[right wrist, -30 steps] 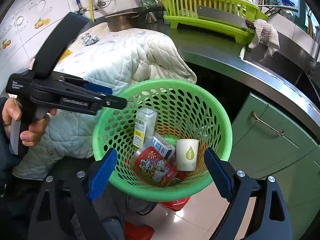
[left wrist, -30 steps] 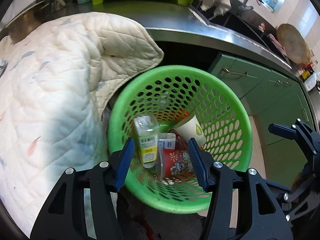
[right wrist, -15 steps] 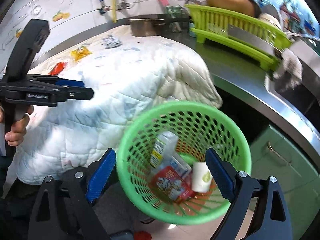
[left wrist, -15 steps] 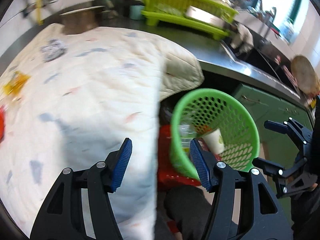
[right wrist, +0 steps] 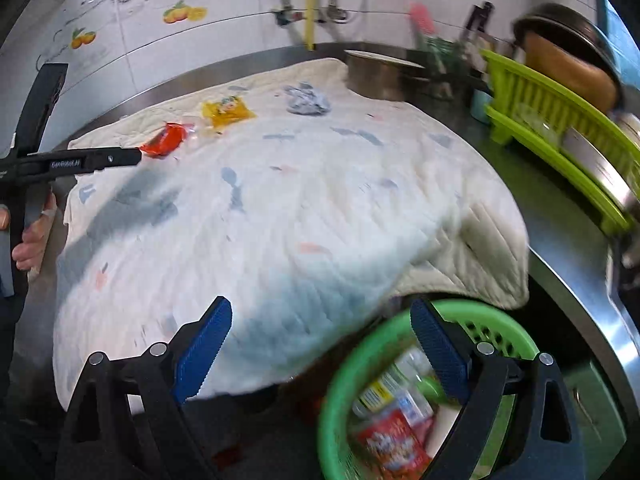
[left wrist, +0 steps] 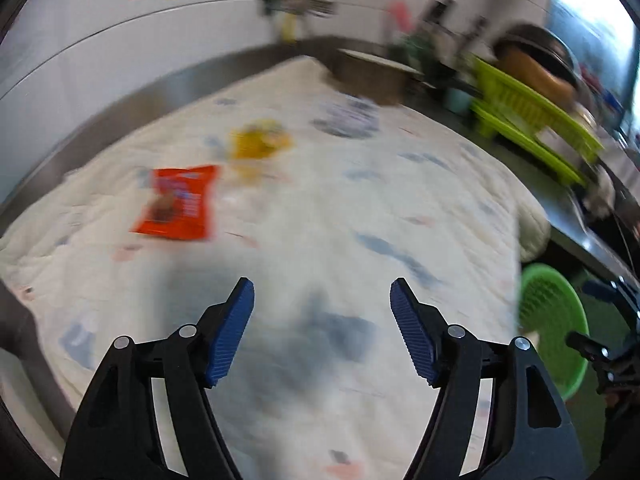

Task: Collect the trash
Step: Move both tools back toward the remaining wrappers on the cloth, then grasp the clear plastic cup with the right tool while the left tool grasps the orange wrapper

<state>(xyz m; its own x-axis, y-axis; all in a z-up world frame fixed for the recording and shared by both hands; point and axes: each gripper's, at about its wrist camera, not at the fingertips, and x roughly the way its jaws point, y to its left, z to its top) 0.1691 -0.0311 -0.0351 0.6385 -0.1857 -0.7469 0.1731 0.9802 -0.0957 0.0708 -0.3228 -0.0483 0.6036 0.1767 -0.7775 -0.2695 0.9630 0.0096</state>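
A red snack wrapper (left wrist: 178,204), a yellow wrapper (left wrist: 258,142) and a crumpled grey-blue wrapper (left wrist: 346,118) lie on a white quilted cloth (left wrist: 320,240). They also show in the right wrist view: red wrapper (right wrist: 164,140), yellow wrapper (right wrist: 226,110), grey wrapper (right wrist: 306,100). A green perforated basket (right wrist: 352,372) holding several pieces of trash sits below the cloth's edge; it shows at the right in the left wrist view (left wrist: 556,320). My left gripper (left wrist: 322,332) is open and empty above the cloth. My right gripper (right wrist: 322,360) is open and empty by the basket.
A metal pot (right wrist: 380,74) stands at the back of the steel counter (right wrist: 568,248). A lime dish rack (right wrist: 560,128) with dishes stands at the right. A tiled wall (right wrist: 200,20) with pipes is behind. Green cabinet doors (right wrist: 600,412) are below the counter.
Both grippers have swung up and left, from over the basket to over the cloth. The basket has dropped to the lower right of both views. The wrappers have come into view.
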